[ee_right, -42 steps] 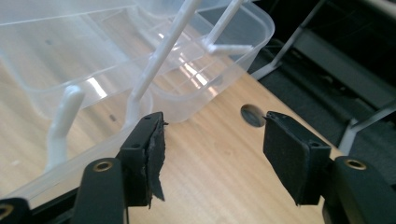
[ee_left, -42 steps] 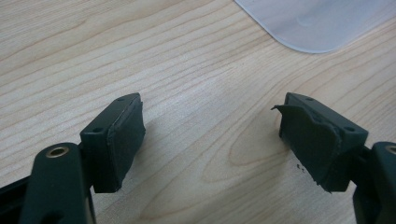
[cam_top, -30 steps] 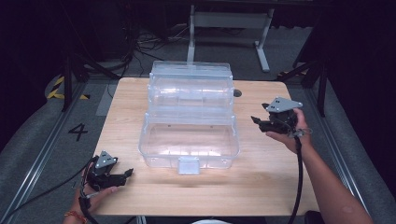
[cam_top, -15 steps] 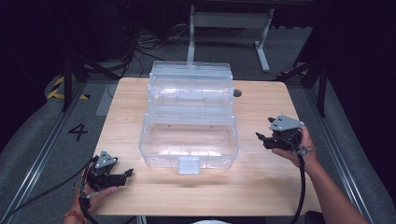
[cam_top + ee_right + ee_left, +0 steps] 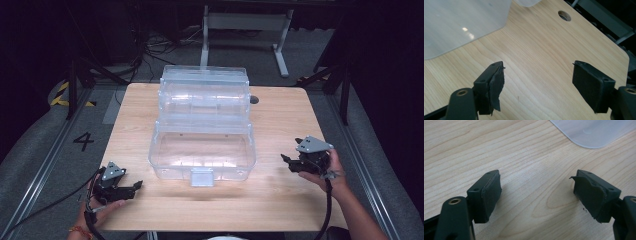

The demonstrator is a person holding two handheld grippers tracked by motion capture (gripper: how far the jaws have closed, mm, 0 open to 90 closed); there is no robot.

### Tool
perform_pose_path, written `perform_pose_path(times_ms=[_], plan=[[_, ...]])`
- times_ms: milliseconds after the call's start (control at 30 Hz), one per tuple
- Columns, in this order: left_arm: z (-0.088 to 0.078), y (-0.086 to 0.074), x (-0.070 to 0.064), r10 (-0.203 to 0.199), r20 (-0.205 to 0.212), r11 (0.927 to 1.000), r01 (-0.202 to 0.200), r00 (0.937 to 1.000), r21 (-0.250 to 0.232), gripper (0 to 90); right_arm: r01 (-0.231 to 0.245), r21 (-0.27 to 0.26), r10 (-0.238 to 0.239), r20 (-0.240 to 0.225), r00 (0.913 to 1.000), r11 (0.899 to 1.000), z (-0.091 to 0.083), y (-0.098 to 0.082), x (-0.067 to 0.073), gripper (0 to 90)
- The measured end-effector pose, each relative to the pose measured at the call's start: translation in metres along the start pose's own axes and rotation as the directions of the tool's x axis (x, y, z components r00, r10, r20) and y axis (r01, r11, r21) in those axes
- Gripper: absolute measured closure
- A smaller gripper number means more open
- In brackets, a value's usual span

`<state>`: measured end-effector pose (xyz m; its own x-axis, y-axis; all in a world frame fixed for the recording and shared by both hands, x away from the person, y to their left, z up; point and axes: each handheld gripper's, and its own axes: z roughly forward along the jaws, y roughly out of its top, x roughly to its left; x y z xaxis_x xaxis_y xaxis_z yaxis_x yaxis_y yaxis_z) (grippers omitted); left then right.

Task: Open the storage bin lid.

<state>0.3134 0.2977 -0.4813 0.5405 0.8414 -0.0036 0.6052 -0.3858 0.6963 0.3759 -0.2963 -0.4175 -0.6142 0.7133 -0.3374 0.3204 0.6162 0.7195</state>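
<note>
A clear plastic box (image 5: 202, 125) with a tiered lid stands closed in the middle of the wooden table (image 5: 280, 130); its front latch (image 5: 201, 176) faces the near edge. My left gripper (image 5: 135, 186) rests low at the near left, open, with bare wood between its jaws (image 5: 536, 192); a corner of the box (image 5: 594, 132) lies ahead. My right gripper (image 5: 286, 161) hovers at the near right of the box, open and holding nothing (image 5: 537, 77), with the box wall (image 5: 459, 22) at the upper left of its view.
A round hole (image 5: 254, 99) pierces the table behind the box, seen again as a hole (image 5: 564, 15) in the right gripper view. A metal stand (image 5: 245, 22) rises beyond the far edge. The floor carries a "4" mark (image 5: 83, 141) at left.
My right gripper has come down and toward the near edge along the box's right side. The left gripper has stayed put.
</note>
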Motion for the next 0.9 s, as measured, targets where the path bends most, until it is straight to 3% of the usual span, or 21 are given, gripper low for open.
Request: perform_pose_path(times_ms=[133,433,600,700,900], plan=[[0.0,0.0,0.0,0.002,-0.001,1.0,-0.002,1.0,-0.001,22.6,-0.036,-0.013,0.036,0.002,0.9994,0.999,-0.003,-0.013,-0.001,25.8],[0.0,0.0,0.0,-0.001,0.001,1.0,0.001,1.0,0.005,22.5,-0.127,0.02,0.127,-0.004,0.9919,0.992,-0.006,-0.037,-0.006,23.3],[0.0,0.0,0.0,-0.001,0.001,1.0,0.001,1.0,0.005,22.6,-0.24,0.052,0.241,-0.022,0.9703,0.969,-0.006,-0.052,-0.01,23.6],[0.0,0.0,0.0,-0.001,0.003,1.0,0.001,1.0,0.001,22.5,-0.239,0.081,0.241,-0.011,0.9705,0.968,-0.004,-0.064,-0.006,23.8],[0.0,0.001,0.0,-0.001,0.006,1.0,0.001,1.0,0.007,22.2,-0.249,0.081,0.25,0.007,0.9683,0.965,-0.01,-0.079,-0.002,23.6]])
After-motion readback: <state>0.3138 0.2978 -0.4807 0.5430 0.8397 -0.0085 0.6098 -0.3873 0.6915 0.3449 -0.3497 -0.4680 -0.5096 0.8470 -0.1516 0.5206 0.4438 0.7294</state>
